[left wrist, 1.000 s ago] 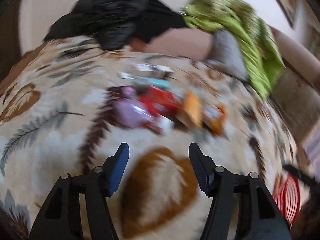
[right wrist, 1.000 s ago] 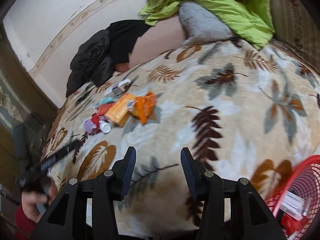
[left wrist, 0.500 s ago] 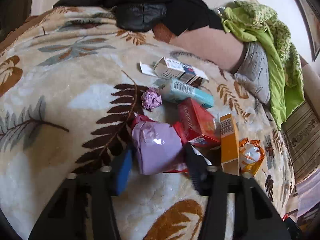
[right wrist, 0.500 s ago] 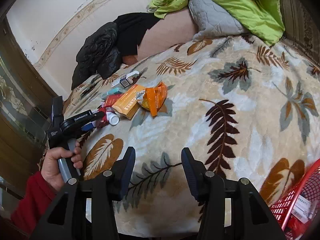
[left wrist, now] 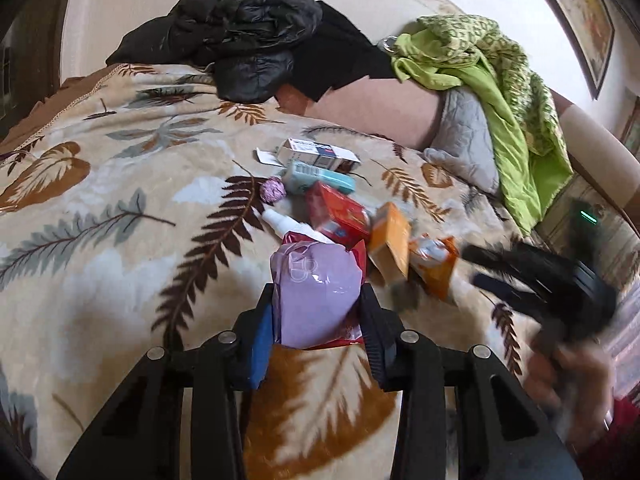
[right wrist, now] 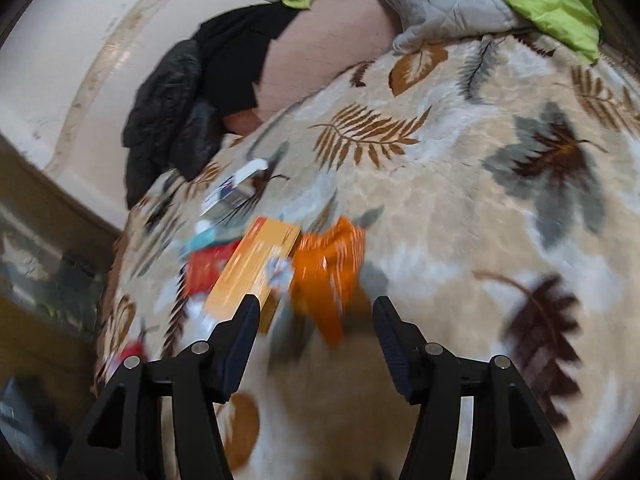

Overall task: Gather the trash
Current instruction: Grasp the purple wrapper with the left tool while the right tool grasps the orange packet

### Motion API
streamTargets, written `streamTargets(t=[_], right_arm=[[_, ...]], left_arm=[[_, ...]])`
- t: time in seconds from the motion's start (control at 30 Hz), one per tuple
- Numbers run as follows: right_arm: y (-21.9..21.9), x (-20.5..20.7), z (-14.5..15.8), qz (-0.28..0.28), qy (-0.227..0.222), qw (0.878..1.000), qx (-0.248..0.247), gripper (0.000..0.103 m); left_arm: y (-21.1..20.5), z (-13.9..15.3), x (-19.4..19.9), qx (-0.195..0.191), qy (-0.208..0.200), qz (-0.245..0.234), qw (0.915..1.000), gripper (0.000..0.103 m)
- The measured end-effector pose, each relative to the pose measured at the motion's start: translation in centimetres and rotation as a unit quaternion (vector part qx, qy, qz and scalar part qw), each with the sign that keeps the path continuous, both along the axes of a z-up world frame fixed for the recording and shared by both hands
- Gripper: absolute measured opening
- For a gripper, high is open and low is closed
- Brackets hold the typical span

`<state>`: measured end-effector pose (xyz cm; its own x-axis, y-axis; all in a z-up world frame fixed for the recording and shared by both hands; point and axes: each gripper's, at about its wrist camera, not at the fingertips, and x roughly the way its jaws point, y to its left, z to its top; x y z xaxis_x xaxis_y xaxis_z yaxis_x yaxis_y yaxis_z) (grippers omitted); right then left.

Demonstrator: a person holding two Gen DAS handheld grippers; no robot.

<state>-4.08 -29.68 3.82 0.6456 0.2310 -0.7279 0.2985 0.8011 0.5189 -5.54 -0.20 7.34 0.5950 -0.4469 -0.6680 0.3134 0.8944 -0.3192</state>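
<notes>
Trash lies in a heap on a leaf-patterned blanket (left wrist: pixel 120 216). My left gripper (left wrist: pixel 316 316) is shut on a lilac plastic packet (left wrist: pixel 314 294) at the heap's near end. Behind it lie a white bottle (left wrist: pixel 286 224), a red box (left wrist: pixel 338 210), an orange box (left wrist: pixel 390 240), an orange wrapper (left wrist: pixel 436 262), a teal box (left wrist: pixel 320 176), a white box (left wrist: pixel 316 154) and a purple foil ball (left wrist: pixel 273 189). My right gripper (right wrist: pixel 314 320) is open, just short of the orange wrapper (right wrist: pixel 330 272) and orange box (right wrist: pixel 254 268); it shows blurred at the right of the left wrist view (left wrist: pixel 472 268).
A black jacket (left wrist: pixel 244 48) lies at the bed's far end. A green cloth (left wrist: pixel 492 92) drapes over a grey pillow (left wrist: pixel 464 144) to the right. A pink headboard (left wrist: pixel 372 108) stands behind the heap.
My left gripper closed on the lilac packet and lifted it slightly. My right gripper moved fast toward the orange wrapper; its view is blurred and the red basket has left it.
</notes>
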Motion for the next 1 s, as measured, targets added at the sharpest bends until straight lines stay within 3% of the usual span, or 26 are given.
streamTargets(t=[0.17,0.2,0.23,0.7,0.9,1.0], right_arm=[[-0.4,2.3,-2.2,-0.003,-0.001,0.999,0.034,0.062],[-0.3,2.2,-2.1,0.002,-0.011,0.999,0.043,0.049],[-0.1,2.0,-1.8,0.011,-0.015,0.999,0.043,0.046],[5.6,-8.3,3.8,0.067,-0.097,0.991,-0.065,0.042],[7.4,-11.6,4.0,0.085,-0.102,0.985,-0.113,0.042],[6.6,-11.8,3.9,0.073,-0.100,0.986,-0.114,0.042]], left_arm=[[-0.5,-0.3,-1.6,0.017,-0.011,-0.002,0.9998,0.038],[-0.5,-0.6,-1.7,0.016,-0.010,-0.003,0.9998,0.038],[-0.6,-0.7,-1.7,0.016,-0.007,-0.008,0.9998,0.038],[-1.5,-0.4,-3.8,0.043,-0.034,-0.004,0.9985,0.038],[-1.6,-0.5,-3.8,0.062,-0.047,0.011,0.9969,0.038],[-1.8,-0.4,-4.0,0.076,-0.060,0.024,0.9950,0.038]])
